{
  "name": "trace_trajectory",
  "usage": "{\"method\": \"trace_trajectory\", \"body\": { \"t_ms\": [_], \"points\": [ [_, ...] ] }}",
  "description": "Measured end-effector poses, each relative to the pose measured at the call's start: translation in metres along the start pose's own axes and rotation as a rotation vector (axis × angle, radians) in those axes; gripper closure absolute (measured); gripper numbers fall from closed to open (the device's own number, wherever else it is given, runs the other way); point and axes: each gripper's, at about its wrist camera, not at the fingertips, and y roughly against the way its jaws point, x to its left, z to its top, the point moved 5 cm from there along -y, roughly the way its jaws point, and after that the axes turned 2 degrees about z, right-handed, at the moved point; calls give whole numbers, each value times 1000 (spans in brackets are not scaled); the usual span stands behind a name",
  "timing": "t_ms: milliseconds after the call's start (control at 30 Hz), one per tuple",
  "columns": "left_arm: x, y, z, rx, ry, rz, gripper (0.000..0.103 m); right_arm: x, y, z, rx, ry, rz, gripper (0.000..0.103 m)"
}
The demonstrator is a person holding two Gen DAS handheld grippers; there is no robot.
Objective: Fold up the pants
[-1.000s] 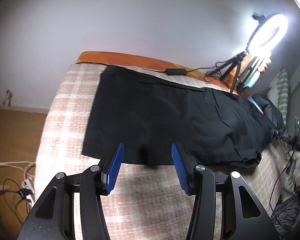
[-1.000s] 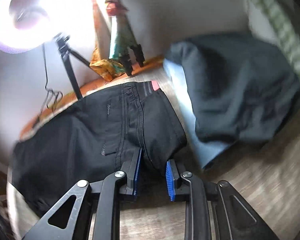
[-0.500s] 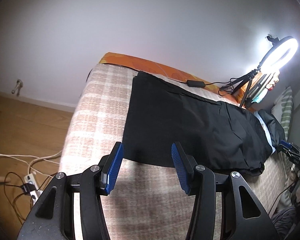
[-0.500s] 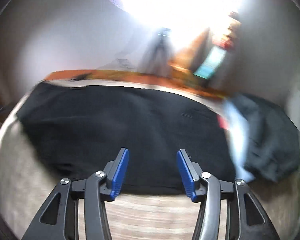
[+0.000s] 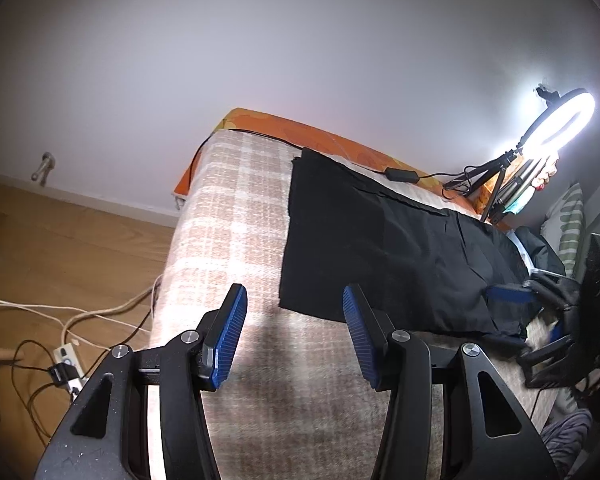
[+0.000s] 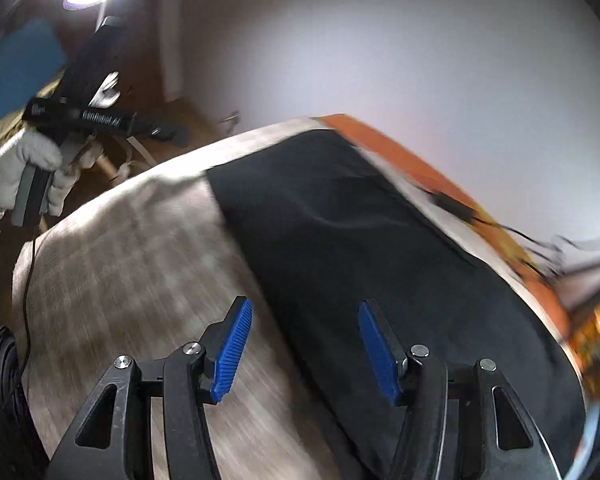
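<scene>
The black pants [image 5: 384,248] lie flat on the bed, already doubled lengthwise by the look of them, with the leg hems near the bed's foot end and the waist running toward the head end, where the ring light [image 5: 556,124] stands. Their far long edge sits close to the orange sheet [image 5: 332,140] along the wall side; the near long edge is well in from the bed's front edge.

They look like thin woven cloth: light, limp, likely to sag and crease from any single pinch (a low ripple already shows in the right wrist view [image 6: 332,220]). I judge that the best holds are the two hem corners, taken together so the layers do not slip apart, then carried toward the waist.

The left gripper [image 5: 292,336] hovers with its blue pads wide apart, holding nothing, just short of the near hem corner [image 5: 288,304]. The right gripper [image 6: 304,344] is likewise spread and empty above the pants' near edge; its view is motion-blurred, so I cannot tell whether it touches the cloth.

The pants rest on a beige plaid blanket [image 5: 236,216], which may drag up if a pad digs too deep. A black cable with its adapter [image 5: 400,174] lies along the wall side beside the pants, worth keeping clear of.
</scene>
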Motion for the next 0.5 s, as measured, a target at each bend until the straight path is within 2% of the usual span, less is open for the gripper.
{"method": "trace_trajectory", "body": {
  "t_ms": [133, 300, 500],
  "points": [
    [9, 0, 1, -9, 25, -8, 54, 24, -40, 25, 24, 76, 38, 44],
    [17, -2, 0, -12, 45, -13, 54, 49, -79, 51, 36, 139, 53, 36],
    [28, 0, 2, -24, 75, -19, 54, 60, -114, 77, 50, 171, 3, 34]
  ]
}}
